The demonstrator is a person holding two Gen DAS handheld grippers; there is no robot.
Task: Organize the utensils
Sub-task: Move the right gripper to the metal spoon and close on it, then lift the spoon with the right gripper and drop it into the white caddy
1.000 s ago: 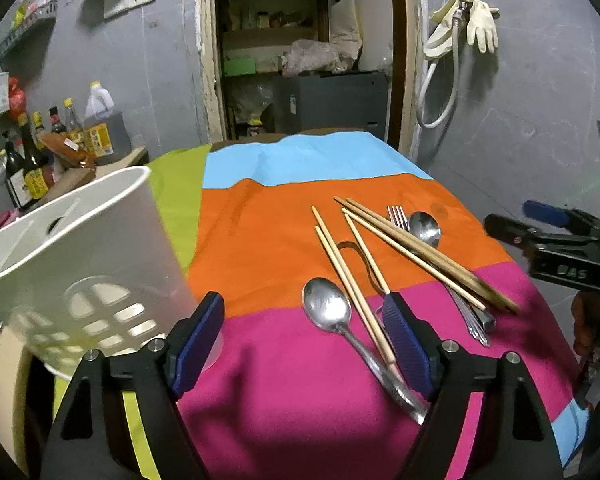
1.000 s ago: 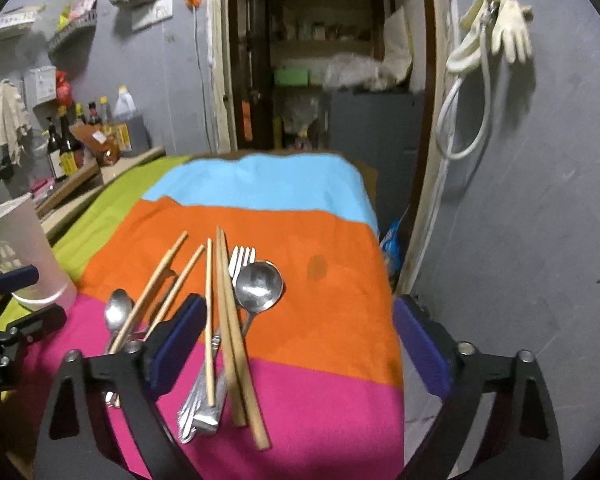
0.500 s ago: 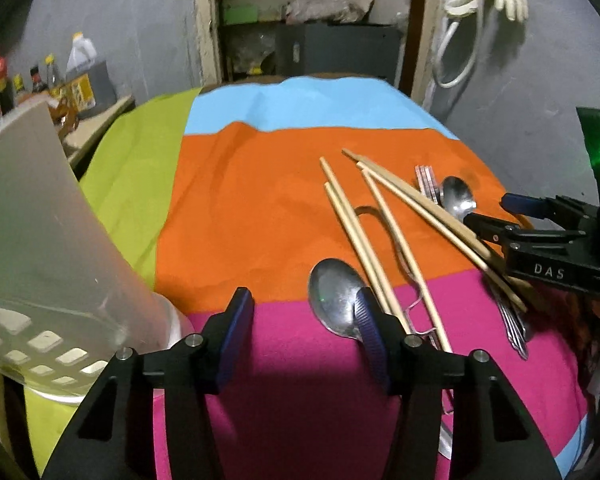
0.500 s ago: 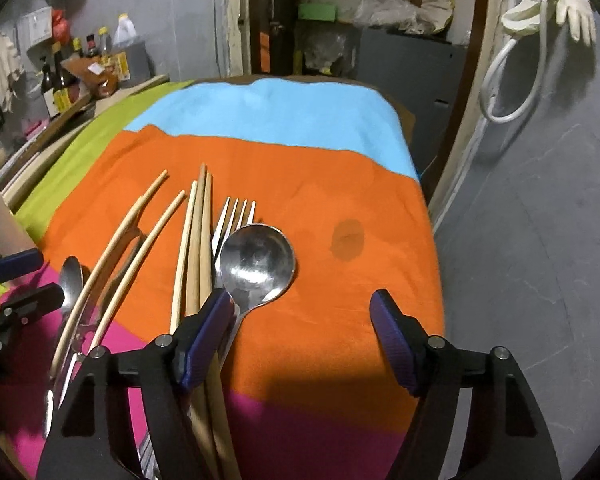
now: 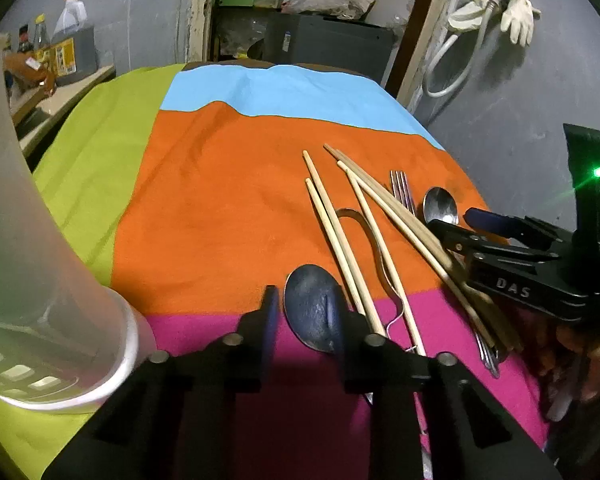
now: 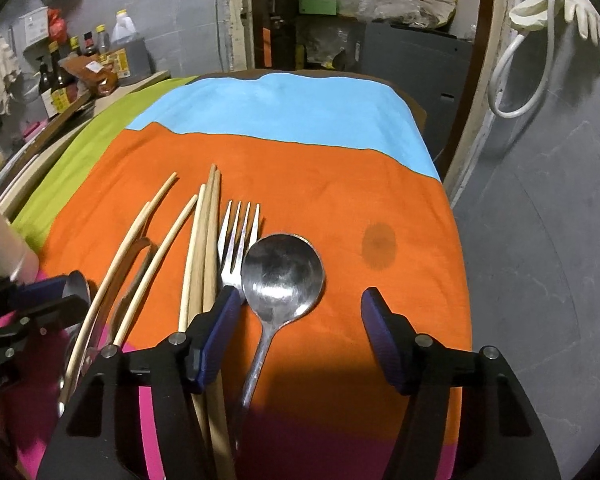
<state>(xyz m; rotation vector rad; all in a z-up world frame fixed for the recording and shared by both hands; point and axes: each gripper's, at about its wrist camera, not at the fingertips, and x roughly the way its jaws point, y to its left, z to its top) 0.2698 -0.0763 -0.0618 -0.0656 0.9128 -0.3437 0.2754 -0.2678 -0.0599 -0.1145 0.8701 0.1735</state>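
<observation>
Two metal spoons, a fork and several wooden chopsticks lie on a striped cloth. The near spoon's bowl (image 5: 310,312) sits between the fingers of my left gripper (image 5: 300,314), whose jaws are closing; a thin gap still shows at the left pad. The white slotted utensil holder (image 5: 40,260) stands just to its left. My right gripper (image 6: 300,334) is low over the larger spoon (image 6: 282,272). Its jaws are closing and stand well apart, with the spoon's handle between them untouched. The fork (image 6: 238,236) and chopsticks (image 6: 204,248) lie beside its left finger.
The cloth's right edge (image 6: 456,240) drops off to a grey floor. Bottles (image 6: 60,80) crowd a counter at the far left. A curved metal handle (image 5: 356,220) lies under the chopsticks (image 5: 340,240). The right gripper (image 5: 460,222) works close to my left one.
Both grippers came down and forward toward the cloth while narrowing. The left one has settled around the near spoon's bowl, the right one over the larger spoon.
</observation>
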